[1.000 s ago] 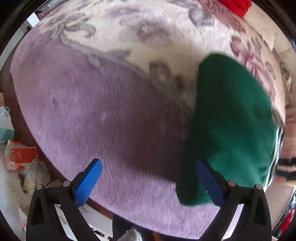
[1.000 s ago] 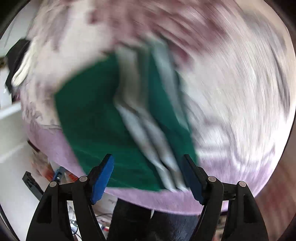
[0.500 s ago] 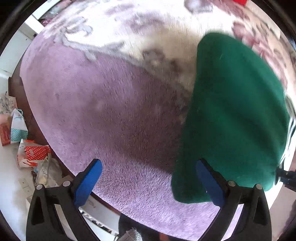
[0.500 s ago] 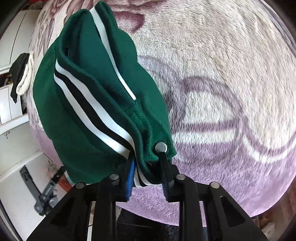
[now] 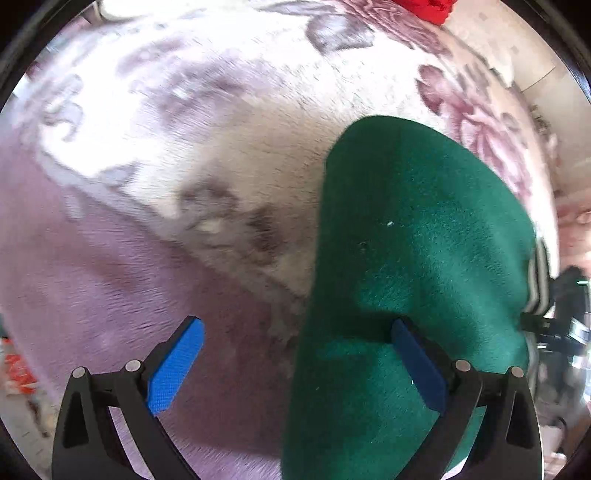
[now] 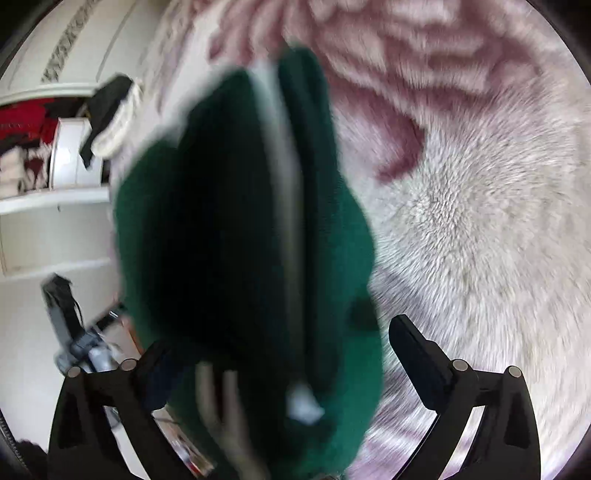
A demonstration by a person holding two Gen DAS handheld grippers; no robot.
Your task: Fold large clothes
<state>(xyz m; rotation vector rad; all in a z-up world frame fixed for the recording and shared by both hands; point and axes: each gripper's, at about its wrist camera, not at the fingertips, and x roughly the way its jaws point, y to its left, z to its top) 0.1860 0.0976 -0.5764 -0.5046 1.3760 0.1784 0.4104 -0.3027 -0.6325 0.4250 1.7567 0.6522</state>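
Purple-and-cream floral plush blanket (image 5: 177, 155), red cloth (image 5: 424, 7) at its far edge, white cabinet (image 6: 55, 221)

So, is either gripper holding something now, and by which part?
Nothing is held. The right gripper has just opened over the green garment; the left gripper is open too.

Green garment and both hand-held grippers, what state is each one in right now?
Green garment: folded, lying on the blanket.
Left hand-held gripper: open, nothing pinched, one finger over the garment's edge.
Right hand-held gripper: jaws just opened wide; garment between them, not pinched.
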